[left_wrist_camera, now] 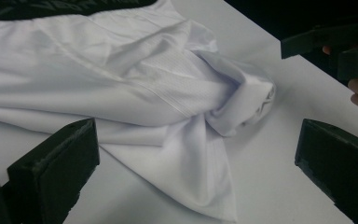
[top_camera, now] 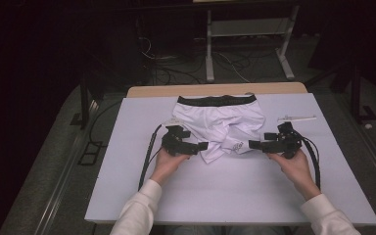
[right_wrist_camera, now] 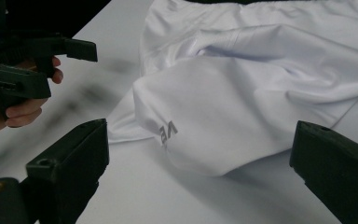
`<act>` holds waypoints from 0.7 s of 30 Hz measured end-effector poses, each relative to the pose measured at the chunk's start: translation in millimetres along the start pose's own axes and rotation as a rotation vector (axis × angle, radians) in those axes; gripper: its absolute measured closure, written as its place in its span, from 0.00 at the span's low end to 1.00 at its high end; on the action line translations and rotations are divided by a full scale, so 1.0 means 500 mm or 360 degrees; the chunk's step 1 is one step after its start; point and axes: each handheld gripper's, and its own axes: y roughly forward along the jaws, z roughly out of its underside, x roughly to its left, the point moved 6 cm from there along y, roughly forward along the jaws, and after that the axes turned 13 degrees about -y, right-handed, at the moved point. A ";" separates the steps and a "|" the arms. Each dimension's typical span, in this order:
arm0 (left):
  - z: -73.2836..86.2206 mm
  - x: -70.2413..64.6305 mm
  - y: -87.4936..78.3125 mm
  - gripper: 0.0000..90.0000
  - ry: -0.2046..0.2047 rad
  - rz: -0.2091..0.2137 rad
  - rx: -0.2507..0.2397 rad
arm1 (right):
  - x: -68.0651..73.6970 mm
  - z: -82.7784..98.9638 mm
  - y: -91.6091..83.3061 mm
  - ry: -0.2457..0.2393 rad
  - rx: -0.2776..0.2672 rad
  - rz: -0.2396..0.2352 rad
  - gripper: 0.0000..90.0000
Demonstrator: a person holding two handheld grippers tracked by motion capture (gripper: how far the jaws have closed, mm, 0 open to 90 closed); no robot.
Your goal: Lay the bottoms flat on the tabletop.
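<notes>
White shorts with a dark waistband are lying rumpled on the white table. Left gripper is sitting jaws wide apart, gripping nothing, the crumpled leg hems just ahead of its fingers. Right gripper is likewise gaping wide and empty, the logo-printed leg lying between and ahead of its fingers.

White boxer shorts lying on the white table top
Lying flat but rumpled, black waistband running along the far edge, near the table's far side; leg ends pointing toward the near side, one bunching into a rounded fold bearing small grey lettering, the other tapering to a loose pointed flap; creasing across the middle
</notes>
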 end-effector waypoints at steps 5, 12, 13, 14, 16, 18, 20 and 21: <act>0.020 -0.019 0.012 0.00 0.0059 0.0016 0.0065 | 0.010 0.021 0.001 0.0000 0.0036 -0.0002 0.07; 0.047 -0.040 0.031 0.00 0.0154 -0.0009 0.0202 | 0.026 0.046 0.006 0.0006 0.0088 -0.0016 0.10; 0.052 -0.041 0.034 0.01 0.0164 -0.0009 0.0225 | 0.032 0.053 0.009 0.0007 0.0103 -0.0020 0.12; 0.056 -0.042 0.037 0.01 0.0183 -0.0014 0.0251 | 0.032 0.053 0.009 0.0007 0.0103 -0.0020 0.12; 0.064 -0.045 0.042 0.05 0.0212 -0.0015 0.0292 | 0.038 0.058 0.014 -0.0005 0.0129 -0.0026 0.15; 0.069 -0.046 0.046 0.08 0.0226 -0.0013 0.0323 | 0.045 0.064 0.026 -0.0015 0.0155 -0.0036 0.18; 0.074 -0.048 0.049 0.11 0.0250 -0.0013 0.0345 | 0.047 0.069 0.036 -0.0017 0.0181 -0.0040 0.22; 0.074 -0.048 0.049 0.13 0.0250 -0.0013 0.0345 | 0.047 0.069 0.036 -0.0017 0.0181 -0.0040 0.22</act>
